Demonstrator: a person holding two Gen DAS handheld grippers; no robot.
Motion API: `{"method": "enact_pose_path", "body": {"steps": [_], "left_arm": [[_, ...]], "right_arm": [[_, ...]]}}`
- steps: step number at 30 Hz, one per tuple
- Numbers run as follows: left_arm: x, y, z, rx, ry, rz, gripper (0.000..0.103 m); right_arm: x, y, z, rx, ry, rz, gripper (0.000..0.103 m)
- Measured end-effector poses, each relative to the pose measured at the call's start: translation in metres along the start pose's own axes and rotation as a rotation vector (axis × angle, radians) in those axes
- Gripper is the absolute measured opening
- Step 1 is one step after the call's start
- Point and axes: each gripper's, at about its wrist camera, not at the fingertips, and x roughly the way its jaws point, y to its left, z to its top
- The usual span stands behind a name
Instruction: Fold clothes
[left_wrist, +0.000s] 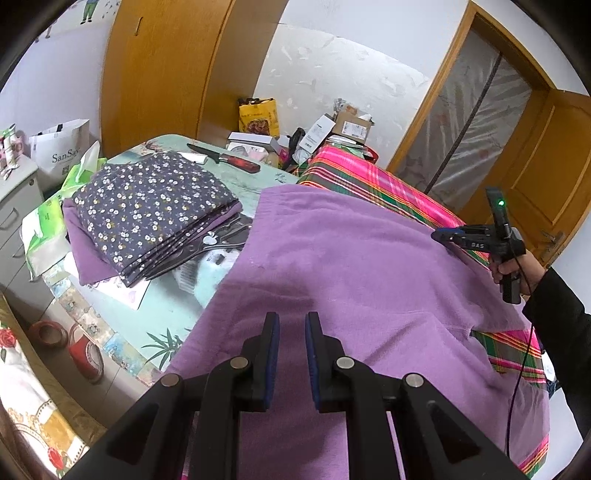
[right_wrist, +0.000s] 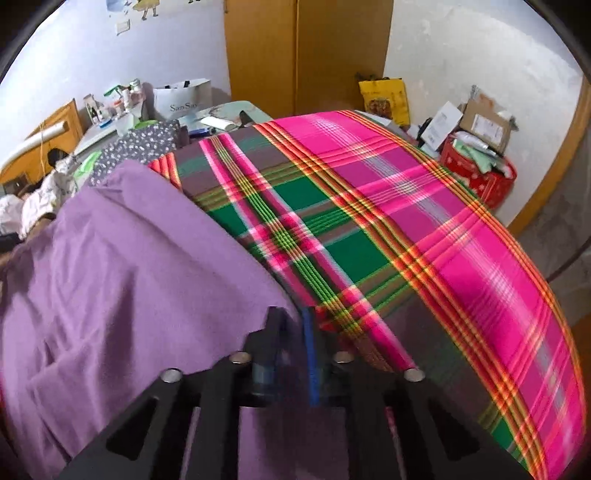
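A purple fleece garment lies spread over a pink and green plaid cloth on the bed. My left gripper hovers open just above the garment's near part, with nothing between its fingers. At the garment's far right edge, a hand holds my right gripper. In the right wrist view, which is motion-blurred, the purple garment fills the left side. Its edge runs in between the fingers of the right gripper, which looks shut on it.
A folded stack of navy floral cloth sits to the left on a pale green sheet, with scissors beside it and a red-handled knife behind. Boxes and bags crowd the far wall. A drawer unit stands left.
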Motion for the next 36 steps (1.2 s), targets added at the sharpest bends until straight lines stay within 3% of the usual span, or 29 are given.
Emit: {"method": "enact_pose_path", "body": {"steps": [3, 9, 14, 15, 16, 17, 24, 26, 30, 36], "left_arm": [[0.001, 0.003, -0.001, -0.009, 0.001, 0.003, 0.014], [-0.001, 0.004, -0.004, -0.014, -0.002, -0.004, 0.014], [-0.002, 0.009, -0.009, -0.02, 0.005, -0.002, 0.014], [-0.001, 0.01, -0.01, -0.021, 0.007, -0.001, 0.014], [-0.001, 0.012, -0.011, -0.022, 0.009, 0.0, 0.014], [-0.001, 0.013, -0.012, -0.024, 0.011, 0.001, 0.014], [0.0, 0.024, -0.017, -0.044, 0.016, 0.009, 0.014], [-0.001, 0.026, -0.018, -0.047, 0.012, 0.012, 0.014], [-0.005, 0.029, -0.018, -0.054, 0.004, 0.023, 0.014], [-0.01, 0.028, -0.021, -0.047, 0.001, 0.033, 0.014]], "right_arm": [[0.0, 0.011, 0.01, -0.017, -0.018, 0.031, 0.031], [0.026, 0.055, 0.039, -0.135, 0.003, 0.073, 0.033], [0.048, 0.065, 0.055, -0.146, 0.038, 0.091, 0.034], [0.051, 0.066, 0.058, -0.138, 0.037, 0.094, 0.028], [0.053, 0.066, 0.059, -0.137, 0.035, 0.081, 0.004], [0.054, 0.067, 0.061, -0.138, 0.033, 0.063, 0.001], [0.058, 0.055, 0.067, -0.065, 0.03, -0.048, 0.002], [0.051, 0.051, 0.065, -0.033, 0.012, -0.035, 0.003], [0.027, 0.051, 0.058, 0.012, -0.035, -0.003, 0.015], [-0.054, 0.039, 0.008, 0.158, -0.166, 0.083, 0.026]]}}
